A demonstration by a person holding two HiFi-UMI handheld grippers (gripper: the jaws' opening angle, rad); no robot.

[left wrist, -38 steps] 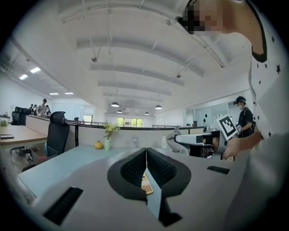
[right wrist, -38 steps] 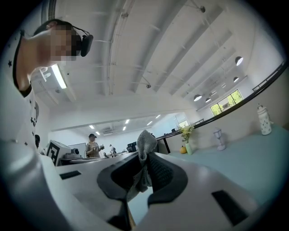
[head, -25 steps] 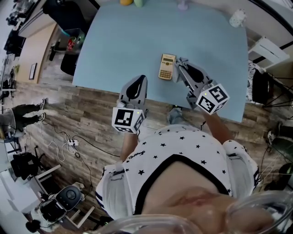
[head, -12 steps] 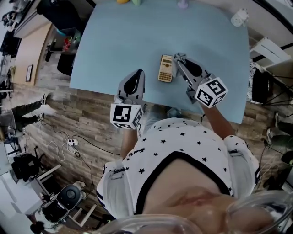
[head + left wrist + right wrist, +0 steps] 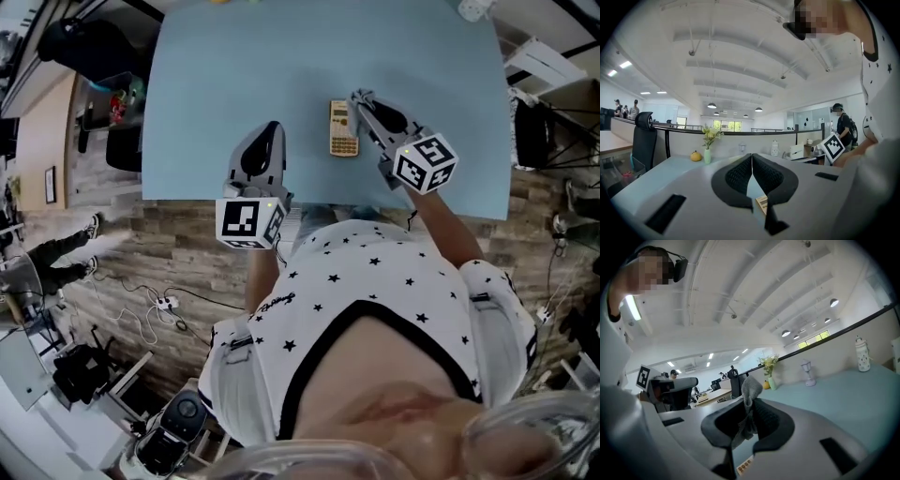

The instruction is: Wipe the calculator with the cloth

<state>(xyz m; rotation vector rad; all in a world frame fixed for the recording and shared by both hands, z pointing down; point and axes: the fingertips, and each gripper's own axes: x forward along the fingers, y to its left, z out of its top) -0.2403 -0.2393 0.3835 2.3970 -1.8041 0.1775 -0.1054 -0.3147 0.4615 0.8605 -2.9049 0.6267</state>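
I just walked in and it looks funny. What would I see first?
A tan calculator lies on the big blue table. Right beside it, the right gripper pinches a grey cloth. The left gripper hangs shut and empty near the table's front edge.

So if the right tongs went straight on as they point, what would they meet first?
Likely nothing close: the right tongs, shut on the cloth, aim just past the calculator, over bare table. It lies beside and below them; depth is unclear.
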